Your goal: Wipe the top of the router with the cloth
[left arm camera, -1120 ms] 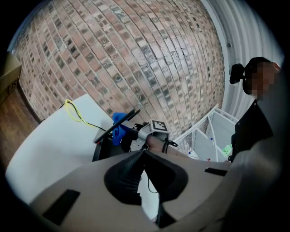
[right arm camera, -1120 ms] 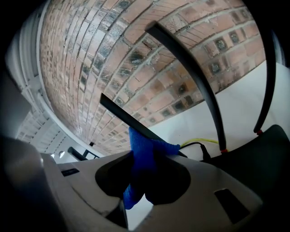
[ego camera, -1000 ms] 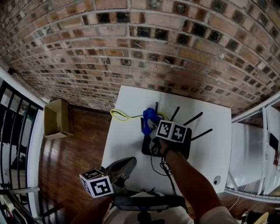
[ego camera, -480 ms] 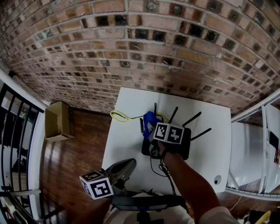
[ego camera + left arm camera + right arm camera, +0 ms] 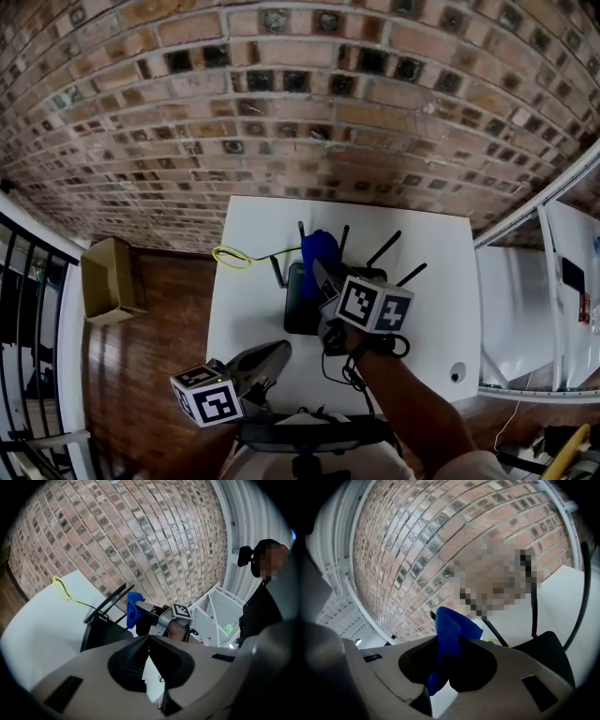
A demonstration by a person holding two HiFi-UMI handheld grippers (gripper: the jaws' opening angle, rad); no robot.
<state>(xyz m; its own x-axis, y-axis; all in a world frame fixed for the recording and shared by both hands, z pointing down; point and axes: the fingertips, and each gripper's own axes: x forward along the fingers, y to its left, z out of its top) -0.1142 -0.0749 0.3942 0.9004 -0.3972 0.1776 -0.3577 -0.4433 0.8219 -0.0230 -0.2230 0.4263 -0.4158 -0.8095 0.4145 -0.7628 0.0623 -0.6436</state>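
The black router [image 5: 298, 305] with several antennas lies on the white table [image 5: 248, 309]. My right gripper [image 5: 323, 274] reaches over it from the near right, shut on the blue cloth [image 5: 319, 251]. The cloth is bunched above the router's far edge, among the antennas. In the right gripper view the cloth [image 5: 452, 620] sticks up out of the right gripper [image 5: 450, 644], with the router [image 5: 543, 653] low at the right. The left gripper [image 5: 279, 350] hangs near the table's front edge, shut and empty. From the left gripper [image 5: 148, 638] view I see the router [image 5: 101, 630] and the cloth [image 5: 133, 607].
A yellow cable [image 5: 234, 258] loops on the table left of the router; black cables trail toward me. A small round thing [image 5: 457, 372] sits at the near right corner. Brick wall behind. A cardboard box [image 5: 111, 281] is on the wooden floor at left, and a white frame [image 5: 534, 309] at right.
The head view has shifted. My right gripper with the cloth has drawn a little to the right over the router, baring more of its left side. The left gripper has stayed put.
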